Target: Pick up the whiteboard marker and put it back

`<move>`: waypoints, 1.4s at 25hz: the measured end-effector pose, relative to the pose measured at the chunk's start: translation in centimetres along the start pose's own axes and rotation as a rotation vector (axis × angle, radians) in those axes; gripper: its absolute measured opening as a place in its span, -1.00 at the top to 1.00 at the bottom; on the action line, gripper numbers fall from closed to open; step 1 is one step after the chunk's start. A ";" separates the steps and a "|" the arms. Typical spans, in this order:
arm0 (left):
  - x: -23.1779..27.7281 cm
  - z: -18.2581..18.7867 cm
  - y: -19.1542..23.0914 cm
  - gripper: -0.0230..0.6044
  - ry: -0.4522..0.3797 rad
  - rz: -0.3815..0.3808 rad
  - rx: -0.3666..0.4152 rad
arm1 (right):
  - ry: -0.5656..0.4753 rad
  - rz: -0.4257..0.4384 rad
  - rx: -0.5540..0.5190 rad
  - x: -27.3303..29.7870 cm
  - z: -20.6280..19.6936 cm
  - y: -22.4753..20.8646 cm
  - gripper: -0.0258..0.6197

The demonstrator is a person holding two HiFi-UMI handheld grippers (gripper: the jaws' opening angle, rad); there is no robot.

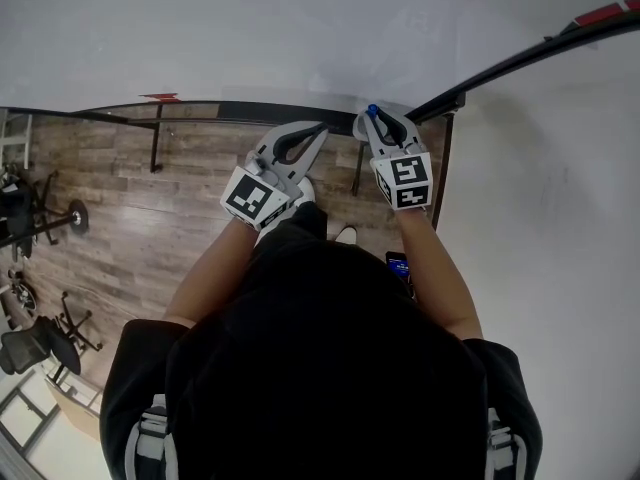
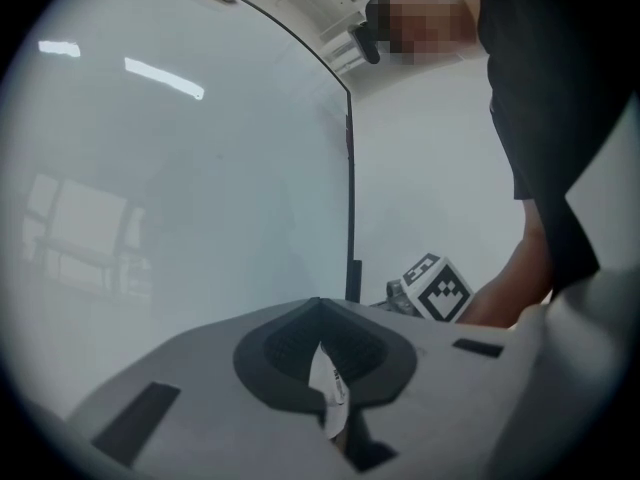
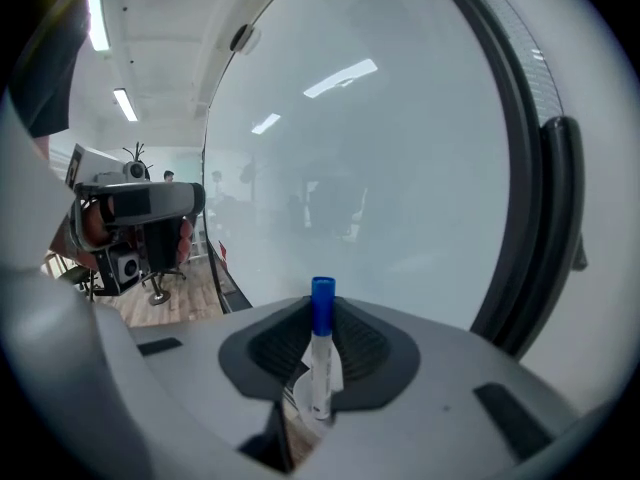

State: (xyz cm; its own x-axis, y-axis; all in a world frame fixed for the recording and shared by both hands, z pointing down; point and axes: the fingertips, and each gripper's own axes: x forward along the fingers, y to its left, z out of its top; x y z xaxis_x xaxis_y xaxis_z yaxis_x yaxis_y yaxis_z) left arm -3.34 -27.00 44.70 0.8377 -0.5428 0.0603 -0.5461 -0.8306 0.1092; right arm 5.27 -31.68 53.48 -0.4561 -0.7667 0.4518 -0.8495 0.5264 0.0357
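Person's dark shirt (image 1: 320, 368) fills lower frame; both grippers sit at upper centre, against the whiteboard (image 1: 300, 28).
Centre-left: left gripper (image 1: 320, 128), jaws closed together, nothing gripped. Centre-right: right gripper (image 1: 378, 120), jaws clamped on whiteboard marker (image 3: 320, 358), blue cap protruding past tips toward board, beside its black frame (image 3: 545, 198).

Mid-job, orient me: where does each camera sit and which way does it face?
Head view: on the head, steeply down onto shoulders, forearms, left gripper, right gripper.
Left gripper view: along its shut jaws toward the whiteboard; forearm at right.
Right gripper view: along jaws clamping the whiteboard marker, toward the whiteboard; dark sleeve upper-left.
Shared: both gripper views show the whiteboard.
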 end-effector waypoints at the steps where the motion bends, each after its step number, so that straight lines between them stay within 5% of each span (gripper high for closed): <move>1: 0.0 0.1 -0.1 0.92 -0.004 0.002 -0.007 | -0.011 0.001 -0.005 -0.4 0.3 0.0 0.73; 21: -1.4 4.7 -3.0 0.92 -0.021 0.039 0.092 | -0.209 0.170 0.007 -8.9 8.5 3.0 0.73; 35: -4.2 9.1 -9.8 0.92 -0.033 -0.019 0.098 | -0.295 0.311 -0.035 -18.8 12.1 8.0 0.73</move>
State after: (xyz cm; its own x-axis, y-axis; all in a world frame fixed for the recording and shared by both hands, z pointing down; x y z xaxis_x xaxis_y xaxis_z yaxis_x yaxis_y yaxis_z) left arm -1.58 -17.72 34.34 0.8478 -0.5296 0.0267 -0.5301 -0.8479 0.0124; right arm 3.81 -17.48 34.44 -0.7495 -0.6392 0.1721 -0.6525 0.7572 -0.0299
